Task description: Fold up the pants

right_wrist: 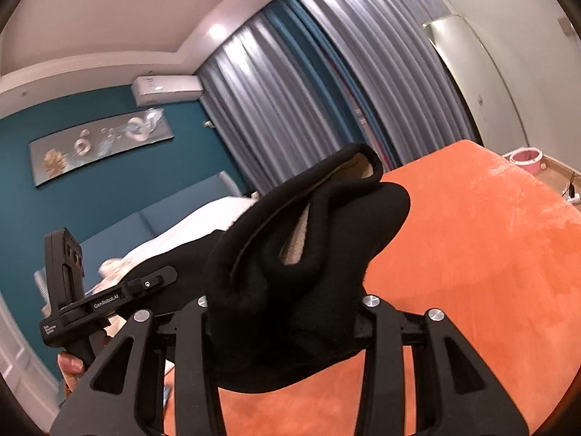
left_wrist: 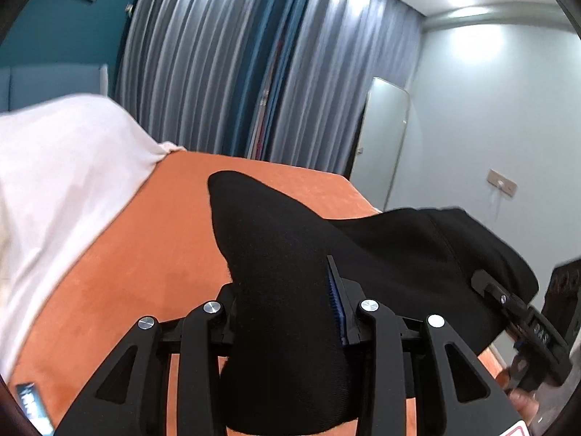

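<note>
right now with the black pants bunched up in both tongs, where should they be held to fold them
Grip the black pants along the open waistband hem, where pale lining shows, one tongs at each end. Both tongs, left and right, already pinch thick bunches of cloth above the orange bedspread. A flat hem edge, taken from the near side, would probably hang straighter.

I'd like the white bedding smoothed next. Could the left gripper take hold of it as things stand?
Probably not yet. The left gripper is shut on the black pants, so its fingers are full. The white bedding lies unobstructed on the orange blanket, so the path looks free once the pants are released.
</note>
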`<state>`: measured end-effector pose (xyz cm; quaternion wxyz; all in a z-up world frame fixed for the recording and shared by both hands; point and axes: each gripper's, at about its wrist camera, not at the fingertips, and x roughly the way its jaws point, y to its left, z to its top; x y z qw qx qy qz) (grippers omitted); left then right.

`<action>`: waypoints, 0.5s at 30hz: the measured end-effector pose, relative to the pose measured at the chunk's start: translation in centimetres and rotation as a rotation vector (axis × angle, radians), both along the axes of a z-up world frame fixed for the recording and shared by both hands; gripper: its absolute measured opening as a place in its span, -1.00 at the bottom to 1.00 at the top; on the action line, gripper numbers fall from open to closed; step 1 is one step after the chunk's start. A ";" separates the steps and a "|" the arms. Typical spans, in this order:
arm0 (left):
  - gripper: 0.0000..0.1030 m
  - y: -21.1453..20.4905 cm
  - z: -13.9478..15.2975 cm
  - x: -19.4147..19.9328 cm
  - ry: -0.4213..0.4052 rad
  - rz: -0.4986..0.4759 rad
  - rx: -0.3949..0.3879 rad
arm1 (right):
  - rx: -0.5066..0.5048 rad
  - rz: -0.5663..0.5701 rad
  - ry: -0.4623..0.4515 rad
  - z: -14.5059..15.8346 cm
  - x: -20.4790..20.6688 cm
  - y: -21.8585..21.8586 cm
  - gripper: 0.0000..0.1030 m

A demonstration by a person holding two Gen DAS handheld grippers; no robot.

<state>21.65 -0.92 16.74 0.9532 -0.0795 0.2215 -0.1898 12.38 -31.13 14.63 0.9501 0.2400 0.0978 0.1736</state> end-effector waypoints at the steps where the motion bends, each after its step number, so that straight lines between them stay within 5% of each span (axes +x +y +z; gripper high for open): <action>1: -0.37 -0.2 -0.8 2.0 0.009 0.002 -0.010 | 0.004 -0.006 0.006 -0.6 1.8 -0.3 -0.28; 6: -0.36 -2.2 -9.7 13.4 0.120 0.047 -0.003 | 0.069 -0.015 0.123 -8.9 13.8 -2.2 -0.28; 10: -0.36 -3.7 -19.9 19.2 0.278 0.066 0.066 | 0.098 -0.027 0.342 -19.4 20.2 -3.3 -0.23; 12: -0.02 -3.1 -25.4 20.1 0.328 0.111 0.060 | 0.146 -0.019 0.471 -25.5 21.6 -3.9 -0.03; 15: 0.46 0.0 -27.4 19.5 0.355 0.138 -0.096 | 0.224 0.048 0.484 -25.2 21.3 -5.6 0.22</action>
